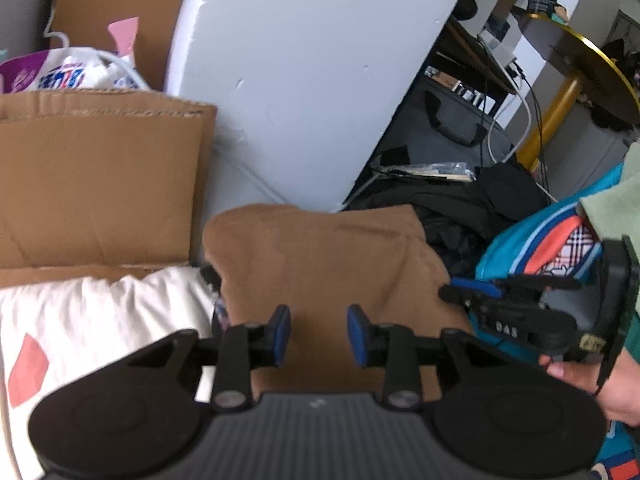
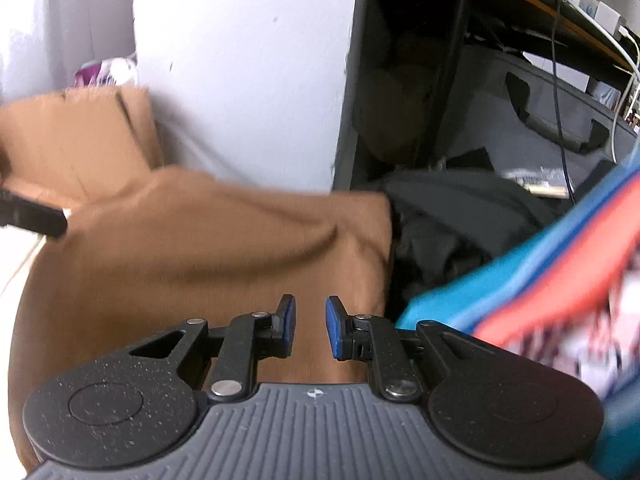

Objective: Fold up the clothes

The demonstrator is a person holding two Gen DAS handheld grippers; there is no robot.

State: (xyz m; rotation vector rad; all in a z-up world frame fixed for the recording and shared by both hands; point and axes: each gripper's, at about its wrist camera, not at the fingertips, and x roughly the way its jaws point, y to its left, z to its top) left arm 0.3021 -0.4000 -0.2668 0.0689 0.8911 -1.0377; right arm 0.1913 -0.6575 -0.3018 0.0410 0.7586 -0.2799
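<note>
We see a tan-brown, soft-knit garment (image 1: 320, 248) lying in a rumpled, roughly squared mound, its far edge against the base of a pale grey wall panel (image 1: 304, 60) and its right side touching a heap of black clothing (image 1: 460, 208). It sits between a white cloth with a red patch (image 1: 80, 320) on the left and a teal, orange and plaid patterned fabric (image 1: 532, 236) on the right, which suggests a working spot kept between sorted and unsorted pieces; which is which we cannot tell.

Our left hand-held gripper (image 1: 319, 334) hovers above the near part of the brown garment with its blue pads parted and nothing between them. The right hand-held gripper (image 2: 311, 328) shows a narrower gap, also empty, over the garment's near right portion; in the left view it reaches in sideways by the garment's right edge. Both being poised over the same piece reads as a two-handed approach, one per side, so the cloth can be lifted or turned evenly.

A brown cardboard box (image 1: 100, 176) stands at the left. Whether the garment is partly folded or merely bunched, we cannot settle.
</note>
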